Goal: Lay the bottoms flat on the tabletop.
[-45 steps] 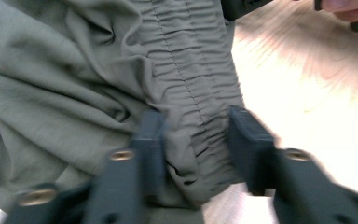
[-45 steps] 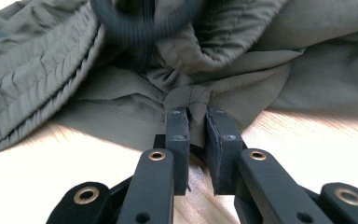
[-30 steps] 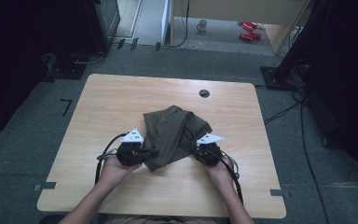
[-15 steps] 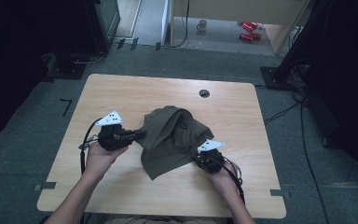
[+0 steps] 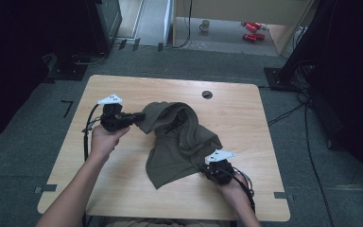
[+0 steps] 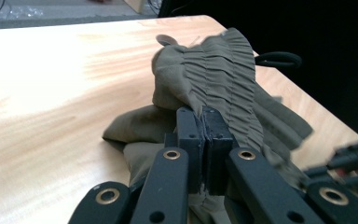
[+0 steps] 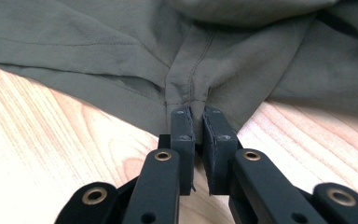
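My left gripper (image 5: 139, 116) is clamped on the olive garment (image 5: 179, 142) at centre frame; my right gripper (image 7: 195, 114) pinches its hem, lower right. The right bite looks thin, so pulling wider could probably slip the fabric free.

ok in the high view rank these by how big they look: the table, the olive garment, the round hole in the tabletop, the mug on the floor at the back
1. table
2. olive garment
3 and 4. round hole and mug: both look tiny and much alike, and the mug stands farther off, so no ranking between them.
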